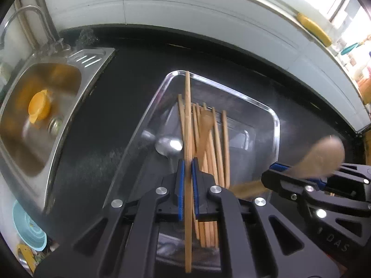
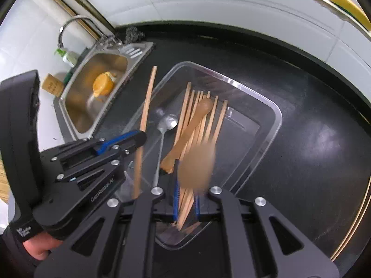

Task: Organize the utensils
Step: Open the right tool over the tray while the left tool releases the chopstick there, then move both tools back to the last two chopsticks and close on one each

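The clear tray [image 2: 276, 125] lies on the black counter [image 2: 313, 115], whose bare right half runs to the white tiled wall, while the steel sink [image 2: 76, 106] borders its left edge. The left gripper [image 1: 187, 171] pinches one chopstick [image 1: 187, 106] above the tray's left rim; the right gripper [image 2: 186, 199] clamps a blurred wooden spoon [image 2: 197, 162] over the near end. Inside lie one metal spoon [image 2: 168, 121], one wooden spoon and roughly seven chopsticks [image 2: 214, 120].
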Motion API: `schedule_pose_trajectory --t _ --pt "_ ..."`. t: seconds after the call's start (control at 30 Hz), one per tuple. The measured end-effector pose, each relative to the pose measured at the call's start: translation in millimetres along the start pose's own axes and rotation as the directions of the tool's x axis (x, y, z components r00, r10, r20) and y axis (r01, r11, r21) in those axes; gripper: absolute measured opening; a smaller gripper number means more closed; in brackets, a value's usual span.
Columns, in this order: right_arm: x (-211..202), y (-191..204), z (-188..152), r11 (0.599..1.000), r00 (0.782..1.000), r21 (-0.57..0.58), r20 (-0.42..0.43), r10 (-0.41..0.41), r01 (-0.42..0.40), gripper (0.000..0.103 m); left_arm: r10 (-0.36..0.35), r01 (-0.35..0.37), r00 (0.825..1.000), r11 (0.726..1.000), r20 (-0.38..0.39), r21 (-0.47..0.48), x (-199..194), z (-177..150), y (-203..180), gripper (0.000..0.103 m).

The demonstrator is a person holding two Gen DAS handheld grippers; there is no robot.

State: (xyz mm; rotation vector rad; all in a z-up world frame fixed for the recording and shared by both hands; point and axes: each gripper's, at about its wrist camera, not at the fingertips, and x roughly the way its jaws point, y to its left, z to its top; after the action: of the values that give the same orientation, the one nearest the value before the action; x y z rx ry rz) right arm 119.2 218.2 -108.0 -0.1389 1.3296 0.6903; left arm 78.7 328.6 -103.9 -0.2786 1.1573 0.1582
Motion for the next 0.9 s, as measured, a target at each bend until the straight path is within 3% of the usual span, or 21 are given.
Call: schedule_pose_trajectory --t 0.1,0.13,0.2,0.23,0.27,0.3,0.37,0.43,0.53,0.67,0.83,0.9 --pt "12 -10 9 0.999 0.999 0.028 -0.031 0.025 -0.024 0.011 -0.029 0.029 0.999 0.999 0.023 -0.023 3 5 5 0.008" --pt "12 -15 12 0.999 0.999 0.044 -0.038 0.030 -0.028 0.017 -0.038 0.040 0.998 0.999 0.044 -0.034 1 7 6 0.009" --pt "4 -25 16 0.996 0.999 0.074 -0.016 0.051 -0.050 0.062 -0.032 0.036 0.996 0.998 0.077 -0.050 -3 12 9 0.011" --pt "-5 -28 17 0.995 0.998 0.082 0.019 0.059 -0.061 0.085 -0.028 0.034 0.995 0.998 0.094 -0.061 -5 14 11 0.029" --pt "-14 -31 16 0.994 0.997 0.084 0.047 0.064 -0.068 0.086 -0.027 0.035 0.995 0.996 0.099 -0.078 -7 16 14 0.045" --pt "-19 -33 16 0.994 0.996 0.084 0.060 0.071 -0.075 0.086 -0.026 0.035 0.994 0.996 0.105 -0.087 -10 15 16 0.068" --pt "-32 -39 17 0.987 0.990 0.104 0.087 0.109 -0.118 0.086 -0.017 0.028 0.991 0.996 0.130 -0.083 -17 14 18 0.073" --pt "-42 -46 19 0.975 0.979 0.137 0.125 0.160 -0.176 0.087 -0.019 0.030 0.991 0.996 0.130 -0.082 -22 8 20 0.083" --pt "-50 -55 21 0.954 0.964 0.175 0.156 0.216 -0.243 0.090 -0.027 0.047 0.989 0.990 0.149 -0.136 -35 -7 27 0.085" --pt "-69 -70 19 0.934 0.950 0.224 0.209 0.232 -0.277 0.091 -0.048 0.075 0.988 0.980 0.149 -0.184 -48 -25 33 0.087" --pt "-97 -100 -27 0.935 0.954 0.253 0.230 0.191 -0.248 0.091 -0.070 0.092 0.985 0.986 0.155 -0.140 -63 -45 10 0.090" --pt "-106 -111 -49 0.943 0.964 0.267 0.228 0.137 -0.197 0.091 -0.075 0.093 0.985 0.989 0.158 -0.113 -66 -51 -6 0.091"
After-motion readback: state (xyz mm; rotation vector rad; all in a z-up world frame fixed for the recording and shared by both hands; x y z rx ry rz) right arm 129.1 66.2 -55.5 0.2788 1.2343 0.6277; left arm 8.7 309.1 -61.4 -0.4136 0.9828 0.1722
